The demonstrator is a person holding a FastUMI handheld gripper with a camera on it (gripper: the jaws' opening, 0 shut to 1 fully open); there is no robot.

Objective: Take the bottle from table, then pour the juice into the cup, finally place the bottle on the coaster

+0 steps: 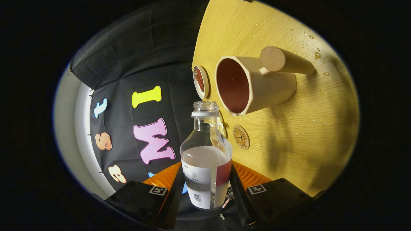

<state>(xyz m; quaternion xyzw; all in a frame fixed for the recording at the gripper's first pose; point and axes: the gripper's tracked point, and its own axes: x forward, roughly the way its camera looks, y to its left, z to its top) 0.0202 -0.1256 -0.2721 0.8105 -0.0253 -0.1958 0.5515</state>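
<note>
Yellowish wood-grain surface (pixel 289 134) here, and the whole view is rolled over sideways, so it runs up the right side like a wall with the black cloth backdrop on the left. Water droplets are scattered on the wood past the cup, plus a few more nearer in.

So the claw (pixel 207 189) is pinching the bottle (pixel 205 160): both orange fingers (pixel 165 178) press on its lower body, one on each side, right around the label. It's a clear bottle with no cap on, the open neck pointing away from the claw. The liquid inside looks clear and fills roughly the lower half. It's held up off the wood, not resting on anything I can see.

Just past the bottle's mouth and a bit to the right is the cup (pixel 253 85), cream outside and dark reddish-brown inside, with a chunky round wooden handle (pixel 284 60) sticking out. Its opening faces the camera. The bottle's mouth is near the cup's rim but not over it or touching it.

A small round coaster (pixel 241 137) with a printed emblem lies flat on the wood just beside the bottle's shoulder. Further off, next to the cup on its left, there's a small round white dish (pixel 201 81) with something reddish-brown in it; can't tell what that is.
</note>
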